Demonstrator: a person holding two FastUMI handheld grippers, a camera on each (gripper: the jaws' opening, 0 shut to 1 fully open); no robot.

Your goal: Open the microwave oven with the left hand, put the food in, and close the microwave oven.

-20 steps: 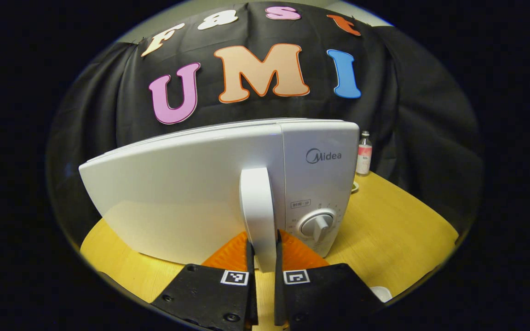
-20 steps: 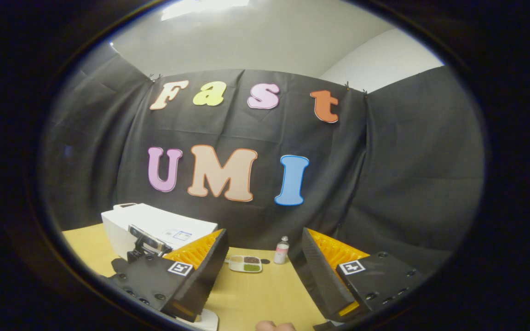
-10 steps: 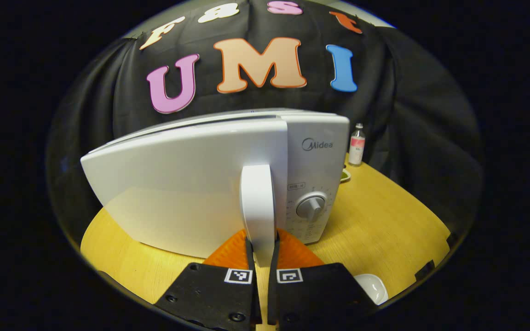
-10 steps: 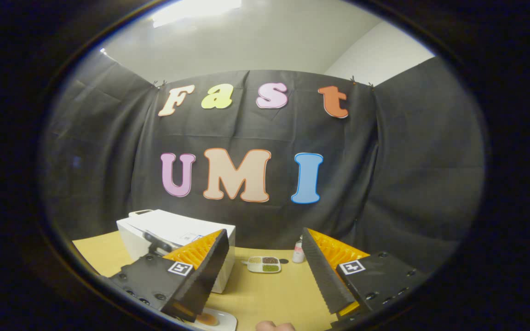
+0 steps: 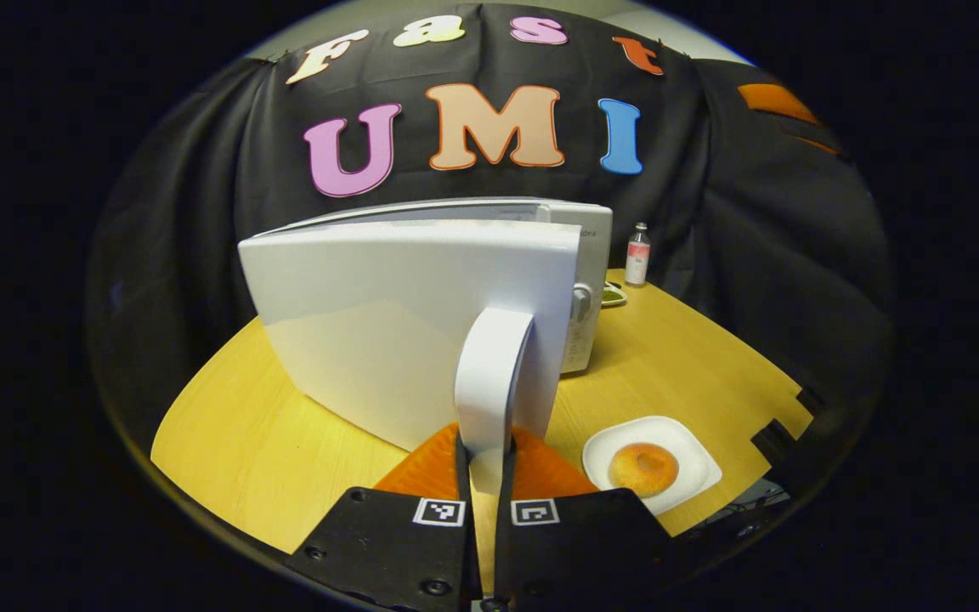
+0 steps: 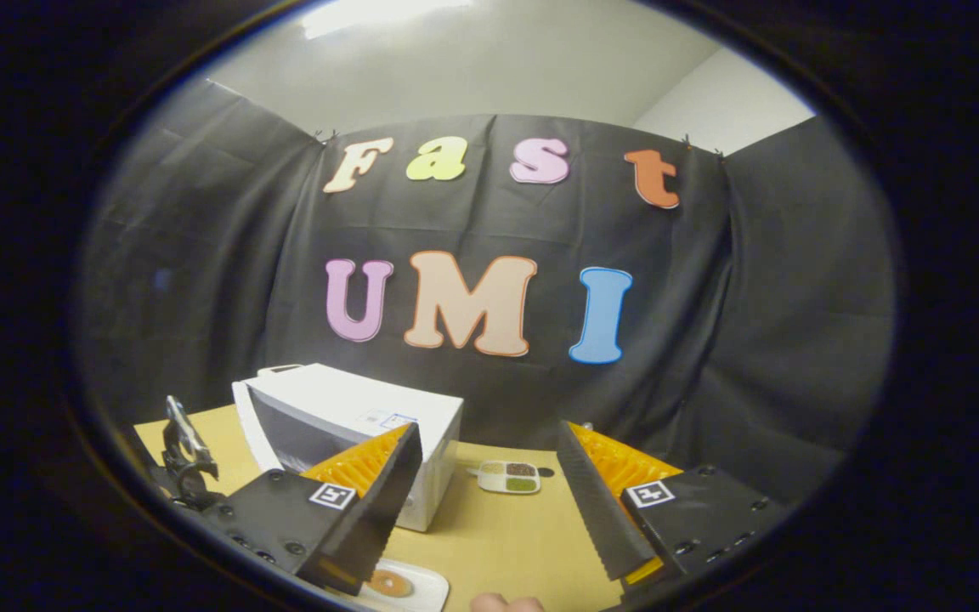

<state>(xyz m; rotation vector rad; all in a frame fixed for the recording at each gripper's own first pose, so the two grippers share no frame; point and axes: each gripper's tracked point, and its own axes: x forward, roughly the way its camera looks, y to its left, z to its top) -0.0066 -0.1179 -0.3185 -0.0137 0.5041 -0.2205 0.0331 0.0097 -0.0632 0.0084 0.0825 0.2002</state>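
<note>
The white microwave [image 5: 579, 255] stands on the yellow table [image 5: 693, 357] with its door [image 5: 404, 323] swung partly open toward me. My left gripper [image 5: 484, 463] is shut on the door's white vertical handle [image 5: 491, 374]. A doughnut [image 5: 643, 467] lies on a white square plate [image 5: 693, 455] at the table's front right. In the right gripper view my right gripper [image 6: 485, 501] hangs open and holds nothing, above the table in front of the microwave [image 6: 353, 408]. The plate with the doughnut [image 6: 389, 584] lies just below its left finger [image 6: 370, 489].
A small bottle [image 5: 637, 253] and a divided dish of grains [image 6: 508, 477] stand at the back of the table, right of the microwave. The left gripper's body [image 6: 183, 450] shows at the far left in the right gripper view. A fingertip [image 6: 506, 603] pokes in at the bottom edge.
The left gripper has pulled the handle back and the door has swung from nearly closed to well open. The doughnut plate has come into both views. The right gripper stays open and has turned slightly left.
</note>
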